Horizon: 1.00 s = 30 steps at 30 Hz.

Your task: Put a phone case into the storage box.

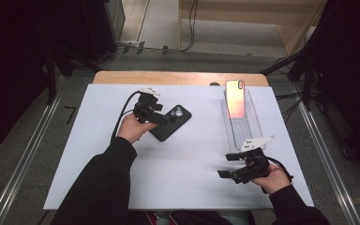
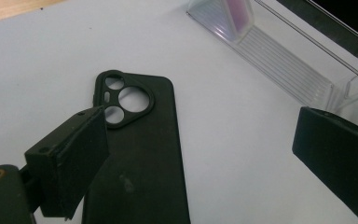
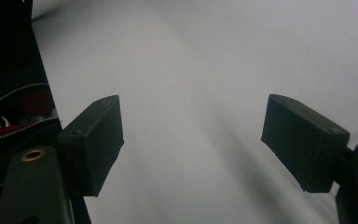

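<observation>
A black phone case (image 1: 173,124) lies flat, camera cutout up, on the white table cover (image 1: 187,159). My left gripper (image 1: 164,114) hovers at the case's left end, open. In the left gripper view the case (image 2: 140,154) runs under the left jaw, and the gap of that gripper (image 2: 200,130) holds nothing. A phone with a pink-orange back (image 1: 235,98) leans in a clear plastic stand (image 1: 243,126) at the back right. My right gripper (image 1: 226,165) rests low near the front right, pointing left, open with bare table between its fingertips (image 3: 191,126).
The clear stand (image 2: 284,60) with the phone (image 2: 240,11) lies beyond the case in the left gripper view. A wooden table edge (image 1: 178,77) shows behind the cover. Dark clothing with a zip (image 3: 9,93) borders the right gripper view's left side.
</observation>
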Tool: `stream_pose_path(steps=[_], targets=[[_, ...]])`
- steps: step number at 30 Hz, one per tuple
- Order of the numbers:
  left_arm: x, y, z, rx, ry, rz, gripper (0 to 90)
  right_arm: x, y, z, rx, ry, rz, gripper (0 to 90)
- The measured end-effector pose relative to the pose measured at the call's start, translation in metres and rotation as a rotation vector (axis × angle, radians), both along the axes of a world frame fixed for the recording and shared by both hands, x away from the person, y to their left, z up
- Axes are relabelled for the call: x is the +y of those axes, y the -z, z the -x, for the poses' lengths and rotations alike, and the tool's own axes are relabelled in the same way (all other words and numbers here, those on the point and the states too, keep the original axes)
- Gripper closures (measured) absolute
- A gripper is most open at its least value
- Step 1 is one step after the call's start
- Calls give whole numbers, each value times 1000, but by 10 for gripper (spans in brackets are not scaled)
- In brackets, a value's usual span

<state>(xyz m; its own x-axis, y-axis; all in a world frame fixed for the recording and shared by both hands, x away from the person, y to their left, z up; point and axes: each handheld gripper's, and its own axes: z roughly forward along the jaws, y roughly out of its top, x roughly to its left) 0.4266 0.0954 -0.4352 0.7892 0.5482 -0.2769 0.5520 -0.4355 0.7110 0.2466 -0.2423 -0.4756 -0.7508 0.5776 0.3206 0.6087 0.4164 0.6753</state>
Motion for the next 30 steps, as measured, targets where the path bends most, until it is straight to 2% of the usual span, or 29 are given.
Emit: stream_pose_path(steps=[2,7,14,19,30], targets=[[-3,1,-2,-5,15,25,38,0,0,0,-1,-1,-1,187],[-10,7,-8,2,-2,2,34,2,0,0,-5,-6,-12,187],[-16,13,-13,-11,-19,-15,34,1,0,0,-3,-8,-15,187],[-14,17,-16,-18,-34,-40,34,0,0,0,-4,-6,-17,187],[-8,31,-21,-16,-77,-65,34,0,0,0,-5,-5,-17,187]])
